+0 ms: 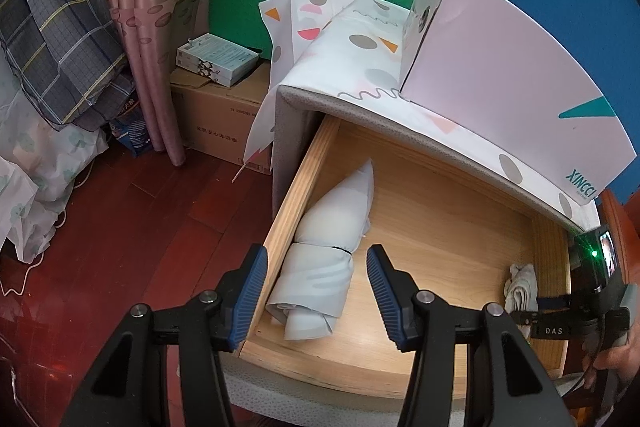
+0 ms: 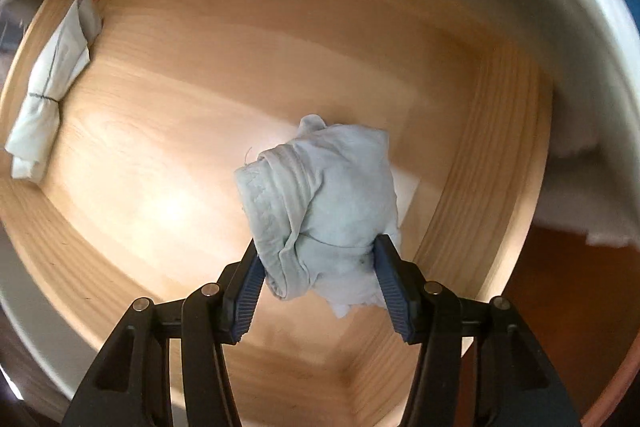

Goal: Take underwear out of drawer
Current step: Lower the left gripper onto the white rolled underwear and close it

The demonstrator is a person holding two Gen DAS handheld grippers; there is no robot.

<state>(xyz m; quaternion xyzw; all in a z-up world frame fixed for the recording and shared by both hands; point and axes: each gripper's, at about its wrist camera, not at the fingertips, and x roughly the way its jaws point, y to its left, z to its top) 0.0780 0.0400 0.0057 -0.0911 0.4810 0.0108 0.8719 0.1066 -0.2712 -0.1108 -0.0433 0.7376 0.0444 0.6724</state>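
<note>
The pale green underwear (image 2: 320, 203), rolled into a crumpled bundle, sits between the blue ribbed pads of the right tongs (image 2: 320, 279), which pinch it at its lower end from both sides. It hangs over the right-hand part of the wooden drawer (image 2: 168, 75), close to the right wall, and whether its far end touches the drawer floor cannot be told. In the left wrist view the same bundle (image 1: 520, 285) shows small by the drawer's right side, with the right tongs' black body just beside it and a hand (image 1: 616, 351) around its handle.

Against the drawer's left wall lies a second roll (image 2: 40, 95), a longer, paler cloth tied round its middle with a thin band; it is well apart from the held bundle.

The left tongs (image 1: 316, 291) hover above the near left corner of the drawer, spread, with nothing between the pads; the second roll lies below them.

The drawer is pulled out from a grey nightstand (image 1: 286, 131) draped with a white patterned cloth (image 1: 360, 39). A pink box (image 1: 500, 75) stands on top. Beyond are a cardboard carton (image 1: 224, 119), a pink curtain (image 1: 136, 7) and dark red floorboards (image 1: 140, 211).
</note>
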